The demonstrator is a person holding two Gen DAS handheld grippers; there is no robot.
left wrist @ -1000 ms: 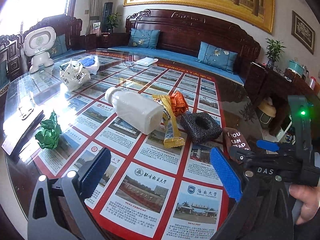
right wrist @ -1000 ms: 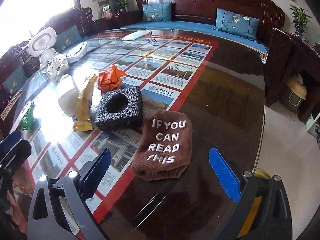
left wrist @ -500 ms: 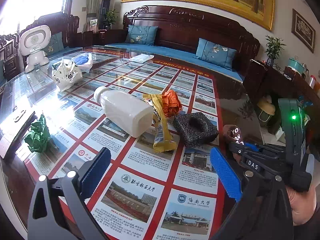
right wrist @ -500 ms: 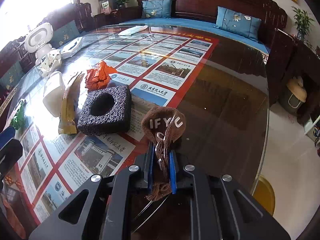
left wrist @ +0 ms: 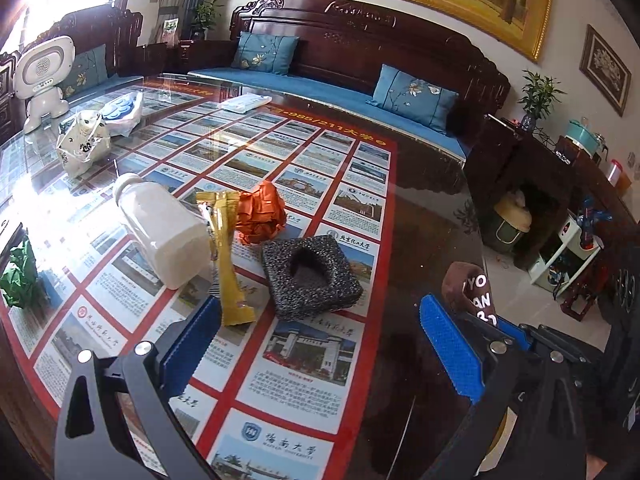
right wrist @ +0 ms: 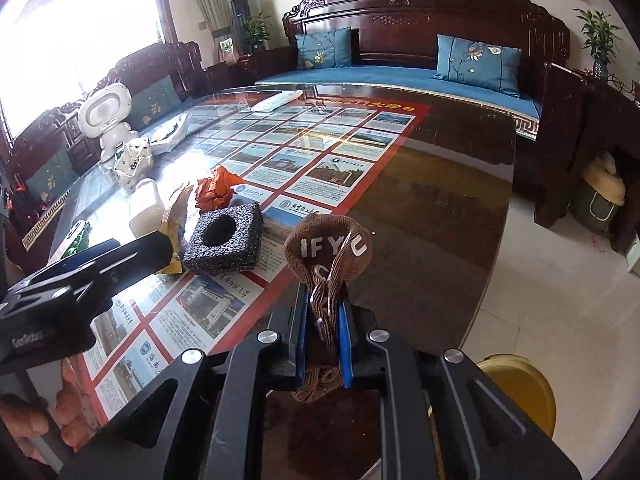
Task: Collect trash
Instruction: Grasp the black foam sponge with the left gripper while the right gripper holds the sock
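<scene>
My right gripper (right wrist: pixel 325 322) is shut on a brown knitted sock (right wrist: pixel 329 248) with white letters and holds it above the glass table; the sock also shows in the left wrist view (left wrist: pixel 468 288). My left gripper (left wrist: pixel 320 340) is open and empty, low over the table's near part. Ahead of it lie a black foam block (left wrist: pixel 312 276), a yellow wrapper (left wrist: pixel 228 256), crumpled orange paper (left wrist: pixel 260 214), a white plastic bottle (left wrist: pixel 160 228) on its side and crumpled green paper (left wrist: pixel 18 274).
A white printed bag (left wrist: pixel 82 146) and a white robot toy (left wrist: pixel 42 76) stand at the far left. A yellow bin (right wrist: pixel 520 390) stands on the floor beside the table's right edge (right wrist: pixel 496 240). A wooden sofa (left wrist: pixel 360 60) is behind.
My right gripper closed on the brown sock and lifted it off the table. My left gripper moved a little forward and right, still open.
</scene>
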